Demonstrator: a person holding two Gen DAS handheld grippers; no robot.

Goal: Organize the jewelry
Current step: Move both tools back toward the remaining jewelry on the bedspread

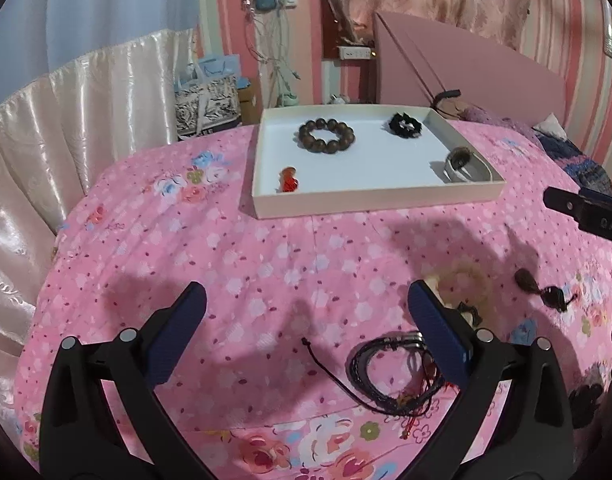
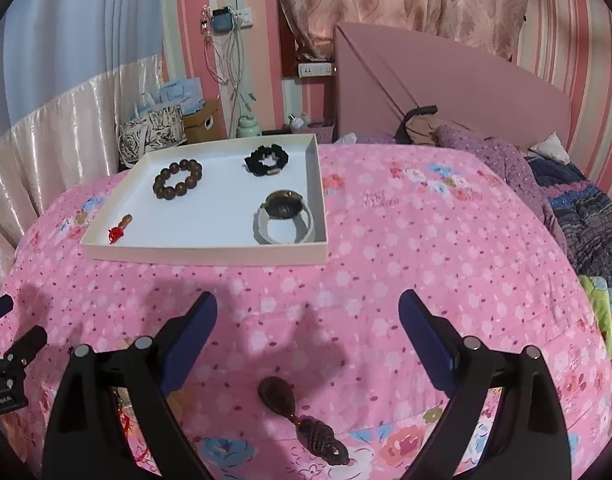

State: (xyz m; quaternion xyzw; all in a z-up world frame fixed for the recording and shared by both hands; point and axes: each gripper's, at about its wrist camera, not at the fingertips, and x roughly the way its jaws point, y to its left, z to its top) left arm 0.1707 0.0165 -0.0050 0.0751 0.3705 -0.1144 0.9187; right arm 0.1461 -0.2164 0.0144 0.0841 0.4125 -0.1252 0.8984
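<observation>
A white tray (image 1: 261, 168) (image 2: 209, 254) lies on the pink floral bedspread. It holds a brown bead bracelet (image 1: 326, 135) (image 2: 177, 179), a black scrunchie (image 1: 404, 124) (image 2: 266, 161), a watch (image 1: 464, 165) (image 2: 283, 216) and a small red charm (image 1: 288, 179) (image 2: 119, 230). My left gripper (image 1: 306, 308) is open and empty above the bedspread; a black cord bracelet bundle (image 1: 390, 372) lies just inside its right finger. My right gripper (image 2: 308, 314) is open and empty over a brown pendant with a knotted tassel (image 2: 297, 420), which also shows in the left wrist view (image 1: 542, 290).
A pale bead bracelet (image 1: 464, 280) lies beyond the left gripper's right finger. The right gripper's tip (image 1: 586, 212) enters the left wrist view at the right. A pink headboard (image 2: 446, 76) and folded blankets (image 2: 578, 208) are at the back right. Bags (image 2: 153, 128) stand beside the bed.
</observation>
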